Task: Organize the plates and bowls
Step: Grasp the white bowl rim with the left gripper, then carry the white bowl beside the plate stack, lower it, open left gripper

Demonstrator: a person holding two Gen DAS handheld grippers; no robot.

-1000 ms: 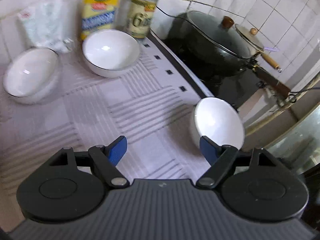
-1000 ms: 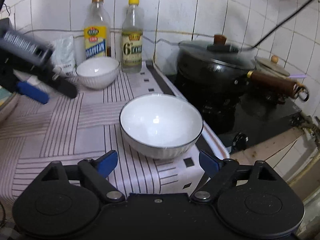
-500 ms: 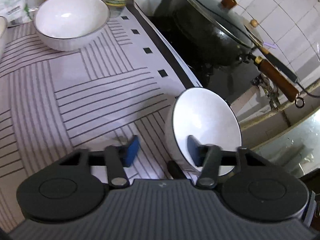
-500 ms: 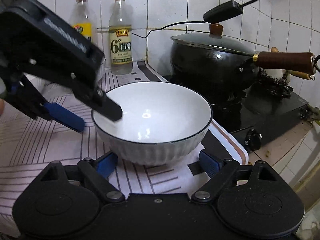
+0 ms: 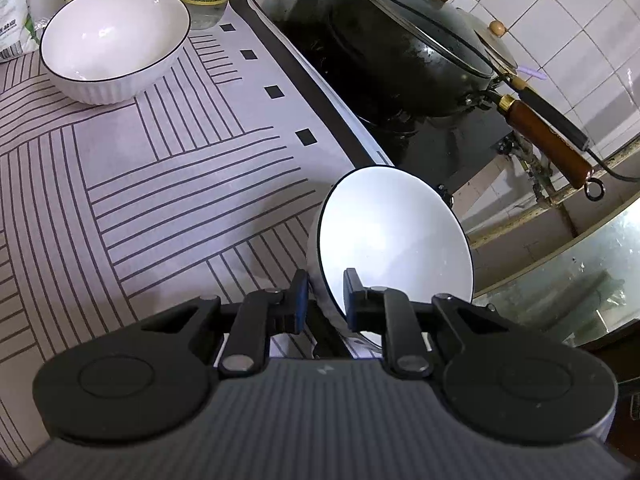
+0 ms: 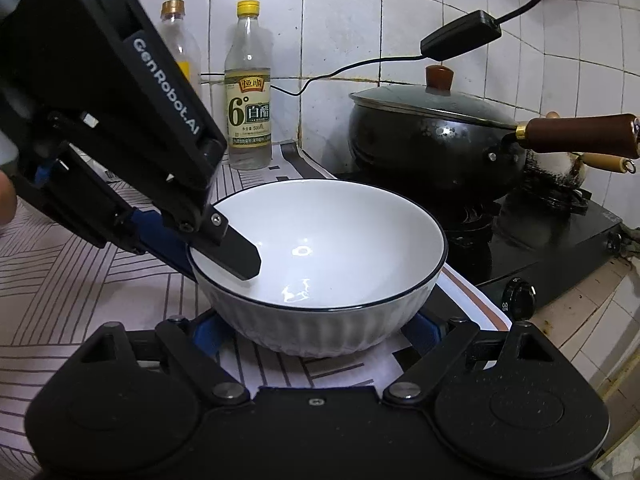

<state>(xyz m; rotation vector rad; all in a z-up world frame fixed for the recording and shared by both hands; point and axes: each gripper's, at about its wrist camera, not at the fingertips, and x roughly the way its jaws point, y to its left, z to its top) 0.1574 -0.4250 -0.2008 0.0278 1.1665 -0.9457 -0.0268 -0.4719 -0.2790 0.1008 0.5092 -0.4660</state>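
A white bowl with a dark rim (image 5: 392, 240) (image 6: 340, 240) stands on the striped mat (image 5: 160, 200) at its edge beside the stove. My left gripper (image 5: 326, 300) (image 6: 212, 256) reaches down over the bowl's left rim. Its jaws are closing, one finger inside the bowl and the blue pad outside, and they pinch the wall. My right gripper (image 6: 318, 328) stays open and low, its blue pads on either side of the bowl's base, which fills the gap. A second white bowl (image 5: 112, 40) sits at the back of the mat.
A black lidded wok (image 6: 432, 140) with a wooden handle (image 6: 576, 134) sits on the stove to the right. A vinegar bottle (image 6: 248, 92) and an oil bottle (image 6: 176, 32) stand against the tiled wall. The counter edge and a stove knob (image 6: 518, 298) lie right of the bowl.
My left gripper came down and across to the near bowl and closed on its rim. My right gripper sank and moved in, so the bowl now sits between its open fingers.
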